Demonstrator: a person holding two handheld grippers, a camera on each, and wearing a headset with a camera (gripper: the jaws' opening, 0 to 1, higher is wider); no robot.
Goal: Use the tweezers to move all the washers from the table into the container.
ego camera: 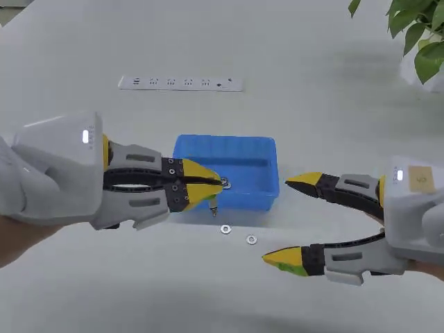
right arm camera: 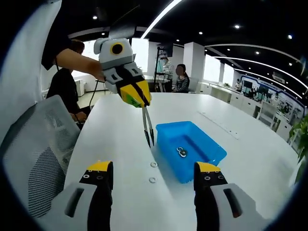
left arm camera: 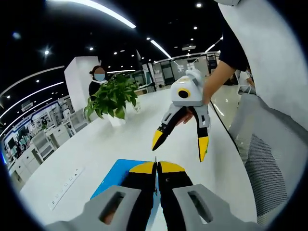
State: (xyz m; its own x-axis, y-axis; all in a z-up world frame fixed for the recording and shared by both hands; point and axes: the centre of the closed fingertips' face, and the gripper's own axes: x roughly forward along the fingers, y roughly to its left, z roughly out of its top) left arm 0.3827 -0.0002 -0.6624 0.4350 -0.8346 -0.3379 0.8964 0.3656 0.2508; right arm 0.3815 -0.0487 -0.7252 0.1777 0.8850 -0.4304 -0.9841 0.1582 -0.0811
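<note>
My left gripper (ego camera: pixel 211 187) is shut on a pair of tweezers (ego camera: pixel 214 207) whose tips point down just off the near edge of the blue container (ego camera: pixel 250 149). Two washers (ego camera: pixel 225 229) (ego camera: pixel 251 240) lie on the white table in front of the container. A couple more washers (right arm camera: pixel 182 152) rest inside the container (right arm camera: pixel 207 144). In the right gripper view the tweezers (right arm camera: pixel 148 126) hang open-tipped a little above the table washers (right arm camera: pixel 153 164). My right gripper (ego camera: pixel 291 218) stands open to the right of the washers, nothing between its fingers.
A white power strip (ego camera: pixel 180 83) lies behind the container. A potted plant (ego camera: pixel 416 35) stands at the far right. A mesh chair (right arm camera: pixel 38 144) sits at the table edge. People are in the background.
</note>
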